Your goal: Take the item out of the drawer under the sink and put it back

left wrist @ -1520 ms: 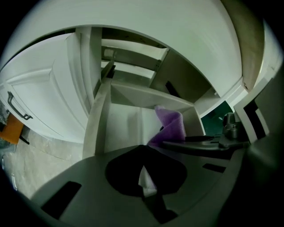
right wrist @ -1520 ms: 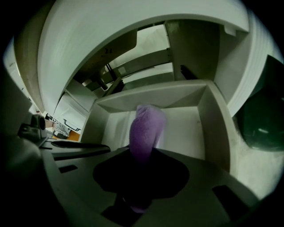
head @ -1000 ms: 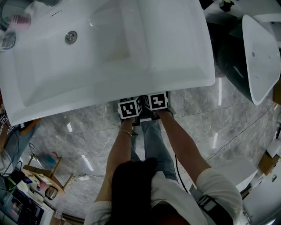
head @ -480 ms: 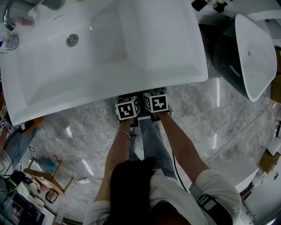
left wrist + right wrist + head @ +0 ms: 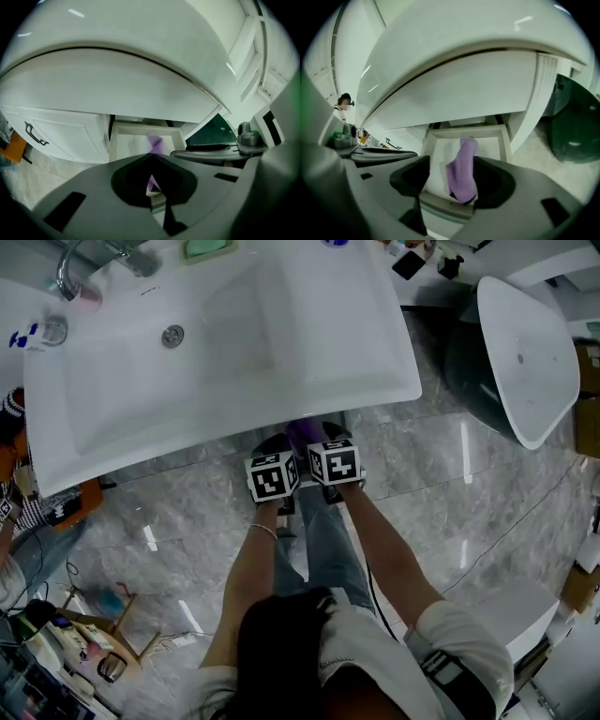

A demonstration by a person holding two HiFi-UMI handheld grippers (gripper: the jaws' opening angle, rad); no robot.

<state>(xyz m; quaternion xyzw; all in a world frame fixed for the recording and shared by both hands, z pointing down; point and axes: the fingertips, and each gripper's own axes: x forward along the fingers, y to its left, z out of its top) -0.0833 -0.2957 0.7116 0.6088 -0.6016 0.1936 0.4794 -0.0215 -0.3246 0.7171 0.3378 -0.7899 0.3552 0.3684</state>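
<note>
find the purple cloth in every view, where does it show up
Head view: purple cloth at centre, just under the front edge of the sink.
Left gripper view: small, at centre, in the open drawer.
Right gripper view: large, low centre, in the same drawer.
Shared landmark: the white sink overhead.

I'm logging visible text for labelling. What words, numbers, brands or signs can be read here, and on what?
Readable text: none.
Black-and-white marker cubes: square patterns only, no letters or digits.
Blue marks on a white surface left of the white ceramic sink: too small and blurred to read.
</note>
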